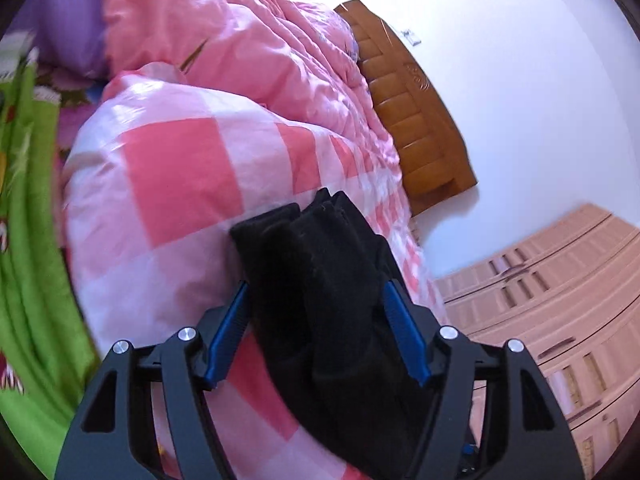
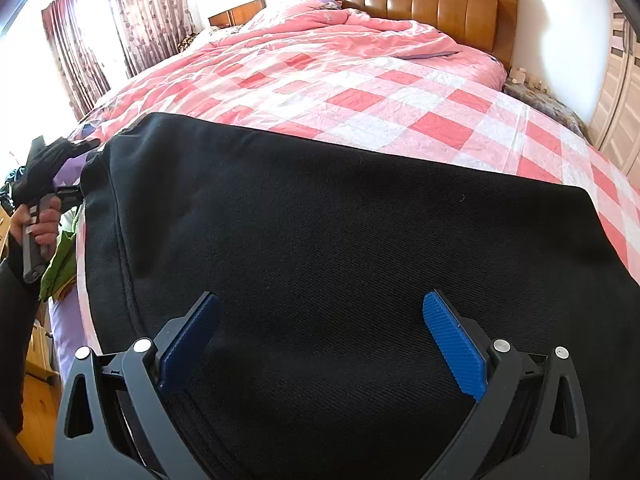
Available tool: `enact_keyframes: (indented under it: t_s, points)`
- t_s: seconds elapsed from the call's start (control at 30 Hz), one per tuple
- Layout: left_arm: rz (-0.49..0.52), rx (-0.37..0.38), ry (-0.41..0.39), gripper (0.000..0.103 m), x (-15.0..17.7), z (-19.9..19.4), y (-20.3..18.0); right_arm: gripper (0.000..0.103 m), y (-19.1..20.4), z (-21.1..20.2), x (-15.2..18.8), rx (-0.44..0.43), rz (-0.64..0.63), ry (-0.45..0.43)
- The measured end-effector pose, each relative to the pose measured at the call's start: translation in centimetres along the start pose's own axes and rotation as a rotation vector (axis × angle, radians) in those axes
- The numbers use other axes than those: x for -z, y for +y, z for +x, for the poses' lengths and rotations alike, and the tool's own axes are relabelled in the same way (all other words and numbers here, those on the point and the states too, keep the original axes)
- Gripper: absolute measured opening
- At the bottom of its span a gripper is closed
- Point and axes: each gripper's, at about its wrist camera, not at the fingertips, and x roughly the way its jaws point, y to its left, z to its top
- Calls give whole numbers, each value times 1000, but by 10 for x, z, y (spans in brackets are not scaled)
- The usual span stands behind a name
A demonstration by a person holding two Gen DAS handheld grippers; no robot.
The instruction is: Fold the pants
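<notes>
We are keeping the left gripper (image 1: 316,320) half open around a bunched corner of the black pants (image 2: 340,240) on the bed (image 2: 400,92); the right gripper (image 2: 320,344) is gaping empty above them. The corner could be slipping out, undoing our fold.

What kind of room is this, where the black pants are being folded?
A bedroom, almost certainly. The black pants lie on a bed covered by a pink checked quilt, with a wooden headboard against the wall, curtains at the window and a wardrobe alongside.
</notes>
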Motion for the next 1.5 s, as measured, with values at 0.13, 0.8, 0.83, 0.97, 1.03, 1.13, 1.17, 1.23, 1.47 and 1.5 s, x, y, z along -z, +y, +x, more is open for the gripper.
enact_keyframes:
  t_s: [0.13, 0.8, 0.83, 0.97, 1.03, 1.13, 1.17, 1.23, 1.47, 1.5]
  points:
    - [26, -83, 7, 14, -11, 16, -7, 99, -3, -5, 0, 0, 15, -3]
    - [351, -530, -222, 46, -14, -23, -51, 99, -61, -46, 9, 116, 67, -24]
    - [418, -608, -336, 64, -8, -40, -72, 99, -58, -48, 1, 114, 44, -40]
    - [737, -549, -429, 78, 29, -60, -167, 99, -37, -33, -40, 98, -106, -51]
    - [845, -441, -270, 78, 49, -36, -195, 99, -27, -19, -55, 53, -160, -40]
    - [1056, -330, 17, 78, 95, 27, -233, 97, -17, 15, -73, 36, -232, 40]
    - [1114, -318, 67, 78, 107, 44, -240, 95, -14, 22, -76, 16, -250, 59]
    - [1184, -320, 159, 76, 123, 79, -249, 84, -6, 31, -80, -57, -304, 79]
    - [1291, -125, 454, 61, 134, 137, -254, 61, 7, 53, -101, -223, -506, 105]
    - [1333, -104, 472, 61, 139, 142, -255, 59, 8, 55, -103, -231, -521, 112]
